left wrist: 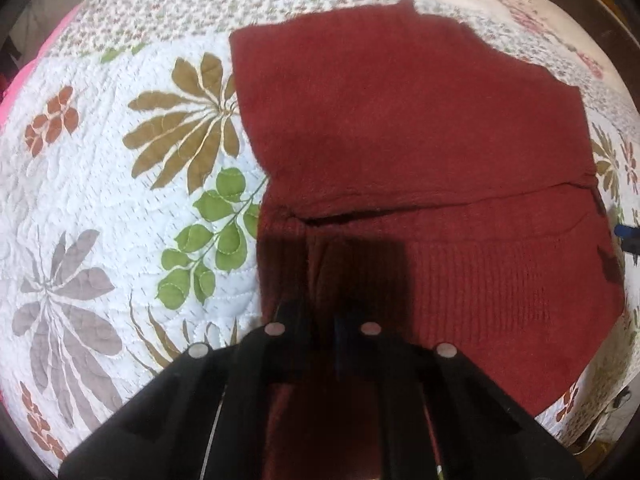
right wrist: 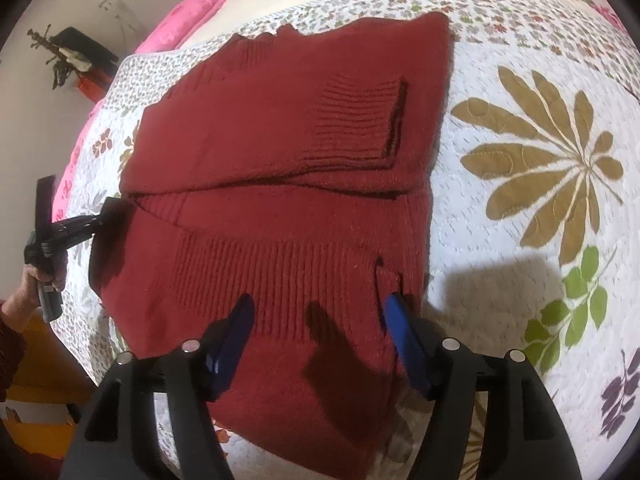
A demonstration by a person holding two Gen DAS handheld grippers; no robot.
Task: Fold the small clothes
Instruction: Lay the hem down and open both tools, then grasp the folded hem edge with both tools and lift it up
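The likeliest slip, as I judge it, is an uneven fold: the left gripper (left wrist: pixel 320 316) is pinched tight on the near left edge of the sweater (left wrist: pixel 420 128), while the right gripper (right wrist: pixel 318 320) hangs over the hem with its blue fingers (right wrist: pixel 404 332) spread wide and holding nothing, so lifting now would drag one corner and skew the layers. The thick knit could also slide out of a shallow pinch. The sweater is dark red, ribbed at hem and cuff, lying partly folded on the floral quilt (left wrist: pixel 100 184), sleeve tucked across its body.
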